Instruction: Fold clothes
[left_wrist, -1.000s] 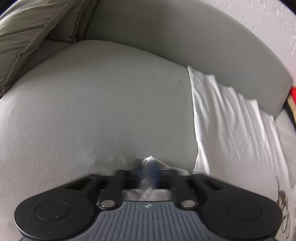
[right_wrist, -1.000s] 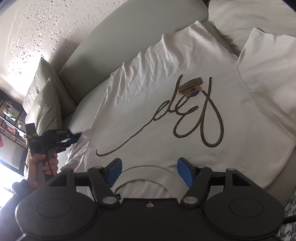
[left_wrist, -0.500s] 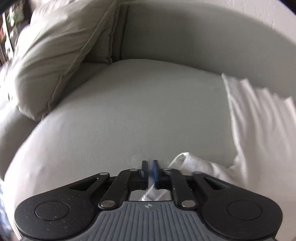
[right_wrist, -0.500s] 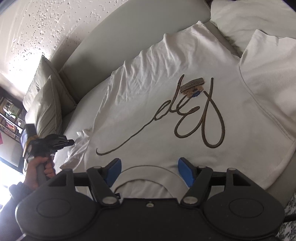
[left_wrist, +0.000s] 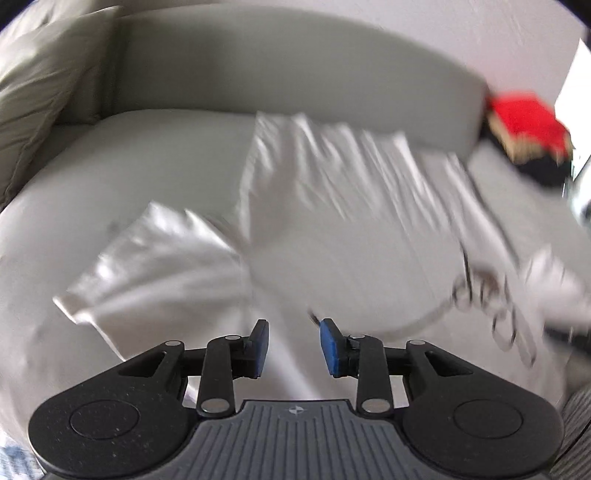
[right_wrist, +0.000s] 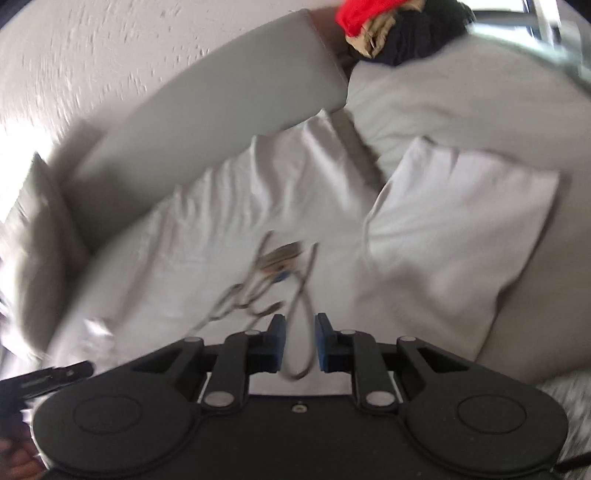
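Looking at this, the white t-shirt (right_wrist: 229, 221) is lying spread out on the grey sofa (right_wrist: 207, 110), print side up, one sleeve (left_wrist: 155, 266) flopped out to the side and pretty crumpled. The left gripper (left_wrist: 291, 343) hovers above the shirt with its jaws opening and nothing between them, just cloth underneath. The right gripper (right_wrist: 299, 343) has its jaws closing over the looping brown print (right_wrist: 273, 273); can't really tell if any fabric is caught between the pads yet, looks like a gap to me.

What could go wrong, imo: both views are smeared with motion, so a hurried grab could pinch only the top layer, or miss the hem altogether and close on air. If the right jaws bite mid-chest rather than at an edge, the fold comes out lopsided. That rumpled sleeve will probably get trapped inside the fold as a lump unless it's flattened first. Also the soft cushion gives, so pressing down may drag the sofa cover along with the shirt.
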